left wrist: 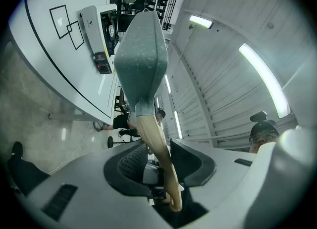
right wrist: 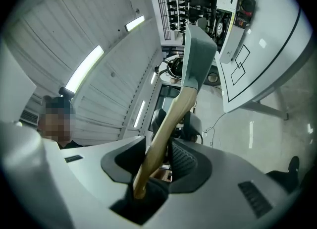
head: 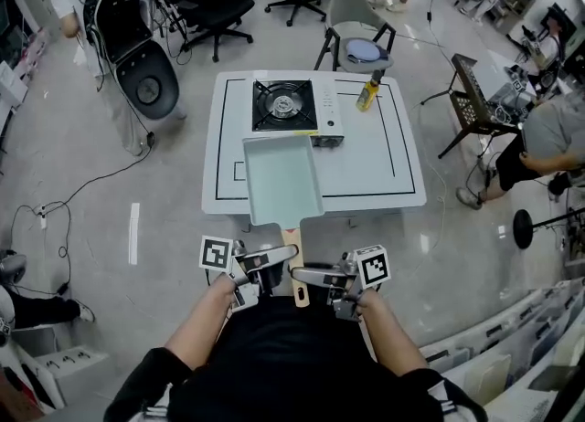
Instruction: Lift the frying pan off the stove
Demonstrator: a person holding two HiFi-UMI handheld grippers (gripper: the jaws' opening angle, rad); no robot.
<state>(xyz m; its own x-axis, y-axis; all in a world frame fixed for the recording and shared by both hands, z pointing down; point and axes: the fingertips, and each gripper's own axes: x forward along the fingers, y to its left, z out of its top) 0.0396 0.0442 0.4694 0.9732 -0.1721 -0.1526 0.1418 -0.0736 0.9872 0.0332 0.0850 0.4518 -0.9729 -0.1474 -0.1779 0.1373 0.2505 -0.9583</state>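
Clamping frying pan (both grippers)

The stove and bottle block the table's far side; its right lies bare

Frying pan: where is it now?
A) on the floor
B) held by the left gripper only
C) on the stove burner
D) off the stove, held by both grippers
D: the frying pan is clear of the bare stove, with left gripper and right gripper both clamping its handle.
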